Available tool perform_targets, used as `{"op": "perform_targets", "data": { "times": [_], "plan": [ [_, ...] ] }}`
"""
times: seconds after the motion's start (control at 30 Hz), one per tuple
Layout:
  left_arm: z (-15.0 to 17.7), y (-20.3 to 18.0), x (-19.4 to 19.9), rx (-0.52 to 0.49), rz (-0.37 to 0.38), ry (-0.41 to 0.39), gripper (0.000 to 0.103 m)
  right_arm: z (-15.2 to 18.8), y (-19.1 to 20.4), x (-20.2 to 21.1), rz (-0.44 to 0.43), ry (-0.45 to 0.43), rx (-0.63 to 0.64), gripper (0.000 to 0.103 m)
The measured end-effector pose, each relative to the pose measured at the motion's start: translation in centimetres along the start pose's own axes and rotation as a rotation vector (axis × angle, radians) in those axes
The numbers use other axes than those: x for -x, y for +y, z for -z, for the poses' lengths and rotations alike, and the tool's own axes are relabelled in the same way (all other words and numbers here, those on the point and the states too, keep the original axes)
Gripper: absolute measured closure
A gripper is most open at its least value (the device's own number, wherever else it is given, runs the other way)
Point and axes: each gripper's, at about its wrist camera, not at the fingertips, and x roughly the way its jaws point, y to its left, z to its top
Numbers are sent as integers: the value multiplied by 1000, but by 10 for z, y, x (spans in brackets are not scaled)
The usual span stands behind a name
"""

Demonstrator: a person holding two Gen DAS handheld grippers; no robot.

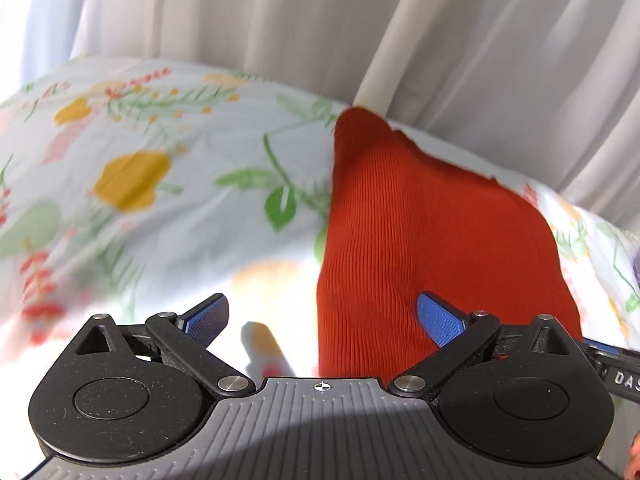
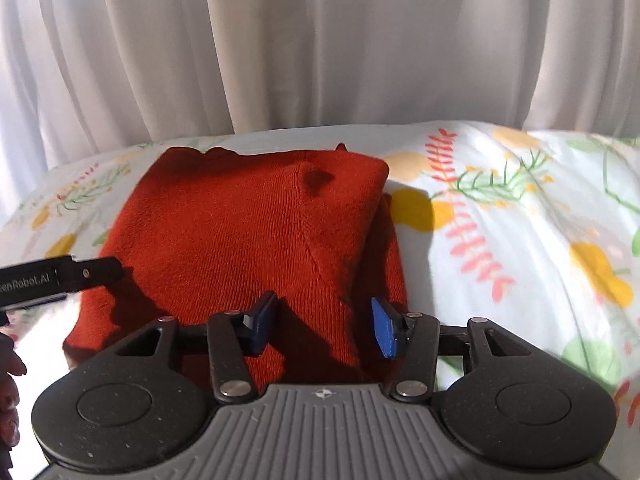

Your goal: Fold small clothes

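Left wrist view: left claw (image 1: 322,322) spread wide, holding nothing; right blue pad (image 1: 438,318) over the near edge of the red knit garment (image 1: 420,232), which lies on the floral bedsheet (image 1: 160,160).
Backdrop: white curtain (image 1: 240,12).
Right wrist view: right claw (image 2: 323,326) open, empty, over the garment's near edge; garment lies folded on the sheet.
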Motion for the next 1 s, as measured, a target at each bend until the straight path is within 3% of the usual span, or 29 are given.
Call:
{"op": "perform_targets", "data": {
  "times": [0.07, 0.17, 0.3, 0.53, 0.8, 1.0],
  "plan": [
    [11, -5, 5, -50, -15, 96, 1, 5, -2, 11, 33, 72, 20, 53],
    [24, -9, 10, -106, -80, 185, 1, 12, 3, 26, 57, 182, 50, 40],
    [27, -11, 21, -113, -136, 188, 1, 29, 11, 42, 28, 278, 20, 21],
    [13, -23, 41, -147, -165, 166, 1, 20, 39, 48, 52, 320, 60, 5],
    [9, -33, 43, -242, -267, 173, 0, 1, 58, 56, 71, 264, 102, 4],
    [6, -28, 40, -183, -200, 228, 0, -6, 59, 55, 86, 245, 65, 4]
  ]
}}
